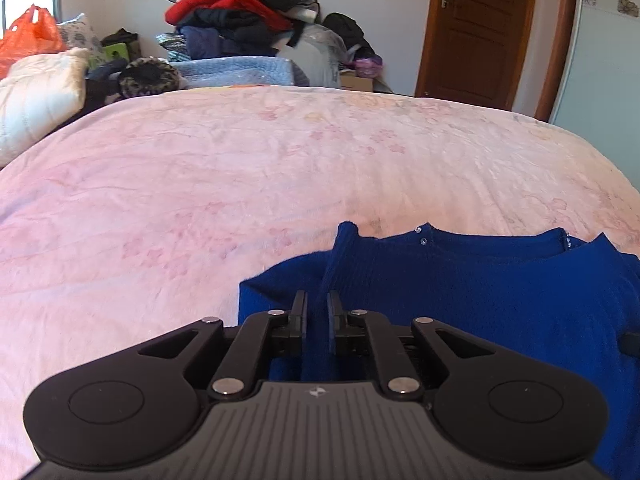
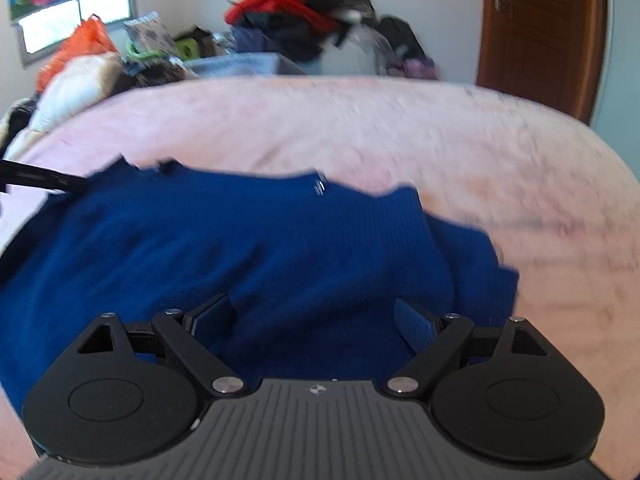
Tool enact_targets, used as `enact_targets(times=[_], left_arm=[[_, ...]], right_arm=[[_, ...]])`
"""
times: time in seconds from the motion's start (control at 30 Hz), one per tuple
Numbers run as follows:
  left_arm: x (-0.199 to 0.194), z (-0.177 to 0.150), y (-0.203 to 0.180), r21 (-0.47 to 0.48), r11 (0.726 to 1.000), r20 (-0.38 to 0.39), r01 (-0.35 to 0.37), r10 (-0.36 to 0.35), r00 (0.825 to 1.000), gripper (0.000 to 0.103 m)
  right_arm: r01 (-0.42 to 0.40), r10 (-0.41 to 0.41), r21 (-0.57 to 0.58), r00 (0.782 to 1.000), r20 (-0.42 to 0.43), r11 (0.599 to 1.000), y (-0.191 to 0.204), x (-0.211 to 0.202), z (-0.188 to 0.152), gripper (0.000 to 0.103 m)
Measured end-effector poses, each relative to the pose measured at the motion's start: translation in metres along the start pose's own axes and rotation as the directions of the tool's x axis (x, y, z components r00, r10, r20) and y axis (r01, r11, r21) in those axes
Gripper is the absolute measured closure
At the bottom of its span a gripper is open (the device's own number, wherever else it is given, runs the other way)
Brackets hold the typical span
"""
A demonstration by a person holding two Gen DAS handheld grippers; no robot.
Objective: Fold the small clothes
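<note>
Nearest the left wrist camera, the left gripper (image 1: pixel 317 312) has its jaws drawn close together and clamped on a raised fold of the blue sweater (image 1: pixel 480 292), a sleeve strip running up between the pads toward the neckline. In the right wrist view the right gripper (image 2: pixel 316 320) stands with its jaws wide apart over the same blue sweater (image 2: pixel 240 248), nothing pinched between the pads; that picture is blurred. The sweater lies spread on the near part of the pink bedspread (image 1: pixel 200 184), its collar edge facing away from the cameras, its left edge ending beside the left gripper and its right edge ragged just beyond the right gripper. Past the collar the bedspread runs bare across to its far edge, and bare cloth also lies to the left of the sweater. At the far left edge sit a white pillow (image 1: pixel 36 96) and an orange plastic bag (image 1: pixel 28 36). Beyond the bed rises a pile of clothes (image 1: pixel 240 12), and a brown wooden door (image 1: pixel 476 28) stands at the far right.
</note>
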State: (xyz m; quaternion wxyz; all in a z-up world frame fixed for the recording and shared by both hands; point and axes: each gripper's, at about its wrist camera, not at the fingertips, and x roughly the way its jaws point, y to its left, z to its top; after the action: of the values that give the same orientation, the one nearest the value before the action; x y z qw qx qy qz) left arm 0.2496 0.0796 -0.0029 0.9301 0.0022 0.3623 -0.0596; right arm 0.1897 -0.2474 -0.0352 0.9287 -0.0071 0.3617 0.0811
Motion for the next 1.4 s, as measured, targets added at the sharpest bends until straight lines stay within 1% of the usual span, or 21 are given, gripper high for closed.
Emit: enact_targets(times=[0.03,0.07,0.1,0.17,0.23,0.3,0.4,0.53,0.67,0.77,0.93,1.0,1.13,1.4], left_arm=[[-0.004,-0.003,-0.003,-0.002,1.000,-0.001,-0.017,0.017,1.000,0.083],[-0.007,-0.007,-0.008,0.001,0.999,-0.001,-0.035,0.035,0.999,0.067],[-0.013,-0.012,-0.012,0.002,0.998,0.007,-0.056,0.056,0.998,0.046],[-0.025,-0.020,-0.023,0.005,0.995,0.051,-0.102,0.101,0.994,0.024],[-0.035,-0.026,-0.034,0.029,0.989,0.077,-0.145,0.143,0.987,0.024],[-0.041,-0.031,-0.044,0.048,0.984,0.071,-0.173,0.169,0.983,0.024],[-0.050,-0.037,-0.051,0.036,0.986,0.059,-0.160,0.158,0.986,0.024],[-0.055,-0.047,-0.059,0.041,0.985,0.047,-0.167,0.165,0.985,0.024],[-0.055,-0.056,-0.065,0.044,0.985,0.024,-0.169,0.168,0.986,0.024],[-0.055,-0.062,-0.068,0.053,0.984,0.016,-0.170,0.170,0.985,0.024],[-0.055,-0.072,-0.070,0.059,0.981,0.017,-0.187,0.186,0.982,0.023],[-0.054,-0.077,-0.071,0.063,0.980,0.014,-0.191,0.190,0.982,0.019],[-0.055,-0.085,-0.075,0.083,0.974,0.030,-0.209,0.207,0.978,0.018],[-0.055,-0.091,-0.075,0.084,0.972,0.049,-0.217,0.214,0.976,0.015]], right_arm=[[0.007,-0.008,0.016,1.000,0.015,1.000,0.002,-0.003,-0.001,0.014],[0.008,-0.009,0.029,1.000,0.027,1.000,0.005,-0.008,0.000,0.014],[-0.004,0.003,0.033,0.999,0.044,0.999,0.010,-0.014,0.000,0.013],[-0.040,0.038,0.017,0.997,0.073,0.999,0.023,-0.025,0.000,0.010],[-0.047,0.048,-0.006,0.995,0.086,0.999,0.037,-0.031,-0.004,0.005],[-0.054,0.056,-0.035,0.995,0.079,0.998,0.050,-0.034,-0.009,0.005],[-0.041,0.043,-0.038,0.998,0.053,0.998,0.062,-0.033,-0.019,0.005],[-0.048,0.048,0.004,0.997,0.056,0.999,0.068,-0.037,-0.031,0.002],[0.000,0.002,-0.035,0.999,0.050,0.999,0.072,-0.035,-0.042,0.000],[0.016,-0.014,-0.041,0.998,0.059,0.999,0.073,-0.034,-0.047,0.000],[0.053,-0.046,-0.075,0.995,0.091,0.996,0.078,-0.032,-0.056,0.000],[0.063,-0.055,-0.079,0.994,0.098,0.995,0.080,-0.032,-0.058,0.000],[0.063,-0.056,-0.065,0.993,0.105,0.996,0.078,-0.031,-0.059,0.000],[0.078,-0.070,-0.073,0.991,0.110,0.994,0.080,-0.030,-0.059,0.000]])
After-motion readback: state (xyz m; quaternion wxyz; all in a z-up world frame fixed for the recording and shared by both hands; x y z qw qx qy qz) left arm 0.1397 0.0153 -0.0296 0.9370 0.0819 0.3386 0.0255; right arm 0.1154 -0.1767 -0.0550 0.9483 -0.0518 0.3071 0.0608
